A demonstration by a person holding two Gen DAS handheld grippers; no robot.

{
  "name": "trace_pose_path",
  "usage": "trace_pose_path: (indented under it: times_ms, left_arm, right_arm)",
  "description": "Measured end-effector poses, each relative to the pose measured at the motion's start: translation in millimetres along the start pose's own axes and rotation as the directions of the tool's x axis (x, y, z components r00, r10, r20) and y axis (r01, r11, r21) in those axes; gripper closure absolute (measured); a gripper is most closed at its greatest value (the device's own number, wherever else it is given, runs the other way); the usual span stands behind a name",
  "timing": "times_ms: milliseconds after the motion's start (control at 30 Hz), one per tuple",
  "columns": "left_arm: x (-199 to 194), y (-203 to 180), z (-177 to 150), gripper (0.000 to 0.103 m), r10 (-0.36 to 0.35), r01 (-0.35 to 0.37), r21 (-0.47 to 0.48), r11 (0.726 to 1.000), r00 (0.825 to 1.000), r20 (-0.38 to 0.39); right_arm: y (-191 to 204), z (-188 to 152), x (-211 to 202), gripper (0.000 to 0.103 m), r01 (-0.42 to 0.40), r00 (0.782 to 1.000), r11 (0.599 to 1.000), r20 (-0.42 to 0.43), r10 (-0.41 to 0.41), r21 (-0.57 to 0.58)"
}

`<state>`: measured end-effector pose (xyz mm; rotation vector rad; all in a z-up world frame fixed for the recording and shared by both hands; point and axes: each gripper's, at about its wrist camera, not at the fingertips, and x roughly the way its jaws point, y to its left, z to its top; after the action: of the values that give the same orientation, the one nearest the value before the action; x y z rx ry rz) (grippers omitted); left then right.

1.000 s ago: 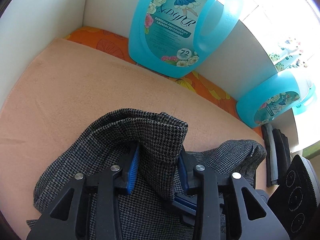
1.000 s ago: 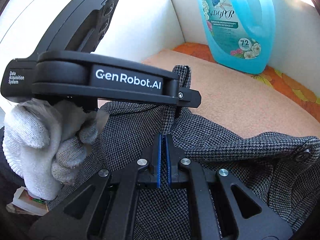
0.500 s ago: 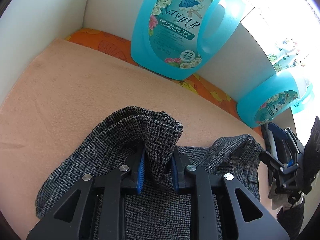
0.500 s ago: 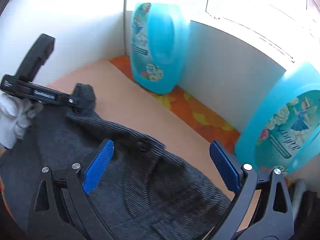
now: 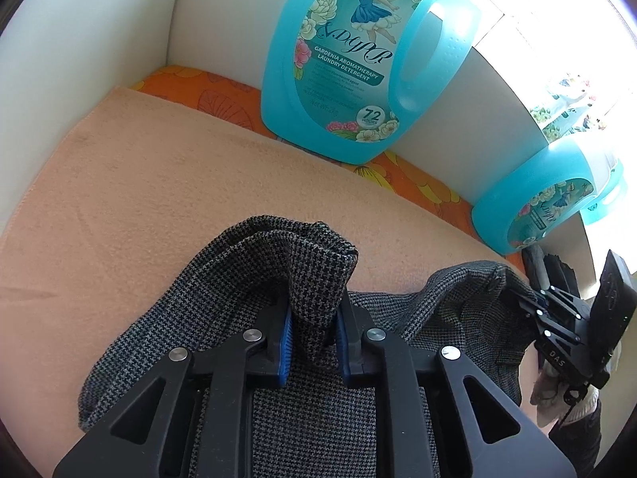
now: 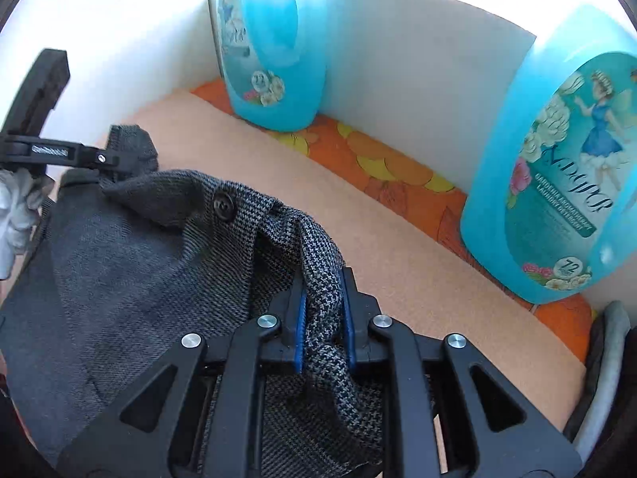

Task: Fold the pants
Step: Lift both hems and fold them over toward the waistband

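Your left tongs (image 5: 312, 328) pinch one bunched corner of the grey houndstooth woven pants (image 5: 254, 279) — your right tongs (image 6: 323, 328) clamp another fold — with the garment lifted over the peach terry towel (image 5: 139, 199) beside two turquoise plastic detergent jugs (image 5: 358, 59).

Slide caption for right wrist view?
Right gripper clamps houndstooth pants waistband; left gripper holds the far corner.

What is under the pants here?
The pants lie on a peach towel, itself over an orange floral cloth. What lies beneath their middle is covered.
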<state>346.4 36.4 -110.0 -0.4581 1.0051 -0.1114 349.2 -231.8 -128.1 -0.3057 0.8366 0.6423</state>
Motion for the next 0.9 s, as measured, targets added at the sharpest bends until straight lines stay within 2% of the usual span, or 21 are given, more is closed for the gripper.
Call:
trace_pose_path:
  times_ms: [167,400,467,667,900]
  left_arm:
    - [-24,8,-4,0.088,-0.015,0.016,-0.013,1.000,0.999,0.039]
    - [-85,20,-24,0.088,-0.043,0.043,0.000,0.999,0.993,0.112]
    - [-102,25,-34,0.088,-0.046,0.046,0.002,0.999,0.991,0.126]
    - [-139,39,-93,0.088,-0.043,0.036,0.049,0.998,0.988,0.148]
    - [-149,55,-166,0.088,-0.061,0.056,0.049,0.997,0.991,0.121]
  right_arm:
    - [39,-8,-60,0.089,-0.015,0.997,0.999,0.078,0.019,-0.051]
    - [108,-38,-113,0.090,0.005,0.993,0.987,0.121,0.015,-0.160]
    - [128,-49,-115,0.090,0.000,0.993,0.983,0.116,0.021,-0.182]
    - [174,-101,-126,0.090,0.001,0.995,0.968,0.095,0.023,-0.250]
    - [186,-156,-124,0.090,-0.017,0.999,0.971,0.040,0.027,-0.240]
